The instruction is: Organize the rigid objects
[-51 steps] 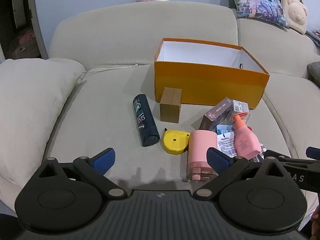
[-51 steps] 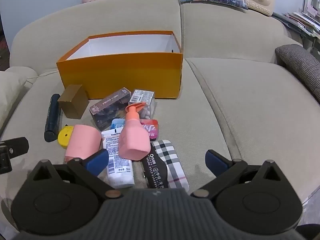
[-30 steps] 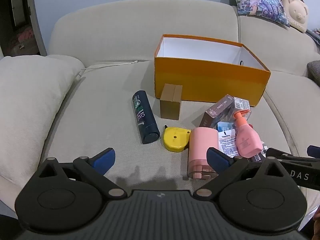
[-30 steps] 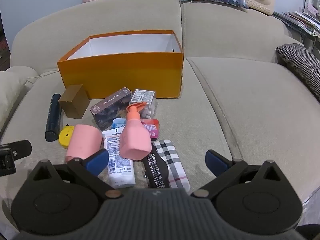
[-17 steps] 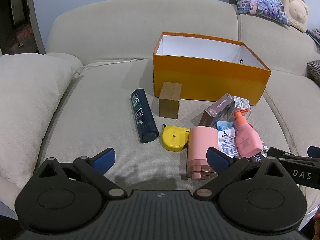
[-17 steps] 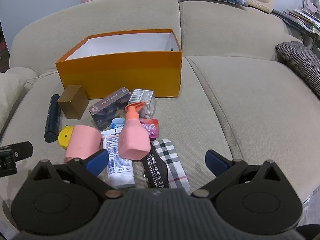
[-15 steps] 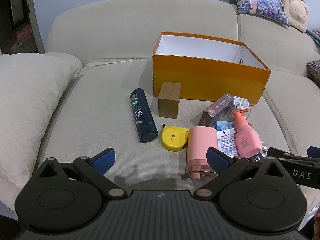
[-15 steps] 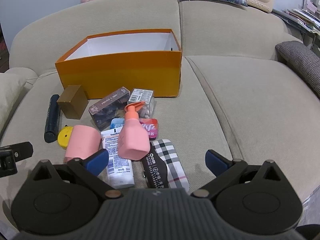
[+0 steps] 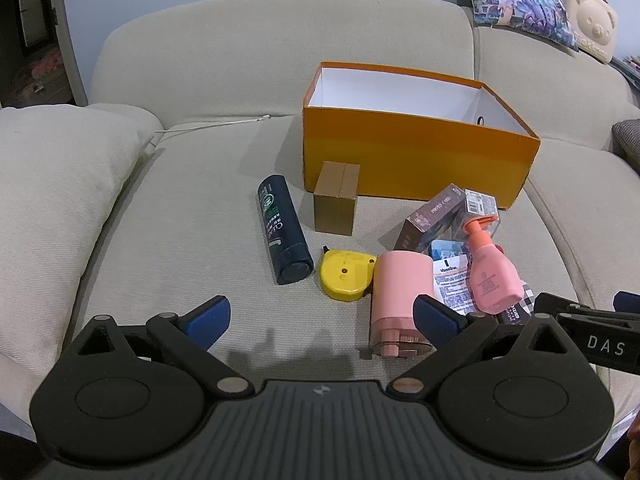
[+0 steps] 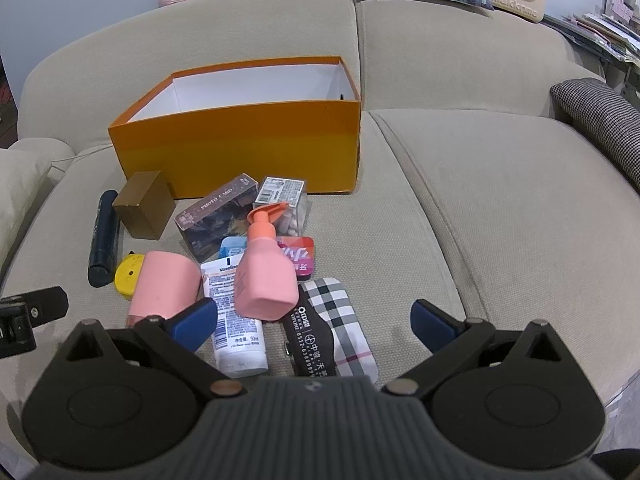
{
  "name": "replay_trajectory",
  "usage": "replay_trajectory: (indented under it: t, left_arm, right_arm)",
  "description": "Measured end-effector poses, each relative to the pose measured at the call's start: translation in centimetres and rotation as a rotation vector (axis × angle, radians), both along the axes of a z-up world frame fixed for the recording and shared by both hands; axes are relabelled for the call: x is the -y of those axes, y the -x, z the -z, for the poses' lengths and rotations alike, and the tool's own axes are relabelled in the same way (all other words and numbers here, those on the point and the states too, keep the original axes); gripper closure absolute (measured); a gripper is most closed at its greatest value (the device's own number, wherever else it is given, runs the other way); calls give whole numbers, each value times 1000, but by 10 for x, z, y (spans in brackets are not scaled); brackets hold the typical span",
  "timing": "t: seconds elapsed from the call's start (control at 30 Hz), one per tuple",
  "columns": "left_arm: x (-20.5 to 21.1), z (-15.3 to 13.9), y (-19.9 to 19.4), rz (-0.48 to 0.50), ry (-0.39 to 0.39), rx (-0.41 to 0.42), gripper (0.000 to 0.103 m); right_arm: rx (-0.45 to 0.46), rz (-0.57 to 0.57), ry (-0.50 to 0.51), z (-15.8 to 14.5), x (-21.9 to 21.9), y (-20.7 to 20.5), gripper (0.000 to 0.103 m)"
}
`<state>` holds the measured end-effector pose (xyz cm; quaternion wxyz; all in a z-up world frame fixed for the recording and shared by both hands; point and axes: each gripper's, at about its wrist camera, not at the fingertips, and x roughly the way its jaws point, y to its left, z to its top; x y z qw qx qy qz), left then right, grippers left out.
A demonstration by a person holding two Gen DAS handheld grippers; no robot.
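both wide open, holding nothing: left tool [image 9: 320, 316] and right tool [image 10: 314, 316], above sofa [image 10: 500, 200] clutter near orange box [image 10: 248, 148].

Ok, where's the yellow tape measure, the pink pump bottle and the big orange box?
yellow tape measure [image 9: 345, 278], left wrist view, on its flat yellow side.
pink pump bottle [image 10: 265, 280], right wrist view, on its body.
orange box [image 10: 240, 148], right wrist view, on its front wall.

Two low, near wrist views along spread fingers, sharing the orange box [image 9: 416, 156] and clutter.
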<state>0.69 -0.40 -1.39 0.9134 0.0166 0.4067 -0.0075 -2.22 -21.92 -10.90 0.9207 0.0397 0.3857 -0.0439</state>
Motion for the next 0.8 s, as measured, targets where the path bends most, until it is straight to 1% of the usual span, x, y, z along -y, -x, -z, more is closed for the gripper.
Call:
replay_trajectory:
  t: [0.43, 0.63, 0.8]
  left_arm:
    - [0, -1, 0, 0, 12, -2, 0]
    - [-5, -1, -3, -2, 29, -7, 0]
    - [3, 3, -10, 20, 38, -36, 0]
  right_arm:
    - [3, 7, -11, 1, 2, 0, 1]
    - [-1, 61, -70, 2, 24, -2, 1]
    - [-23, 107, -102, 11, 45, -2, 1]
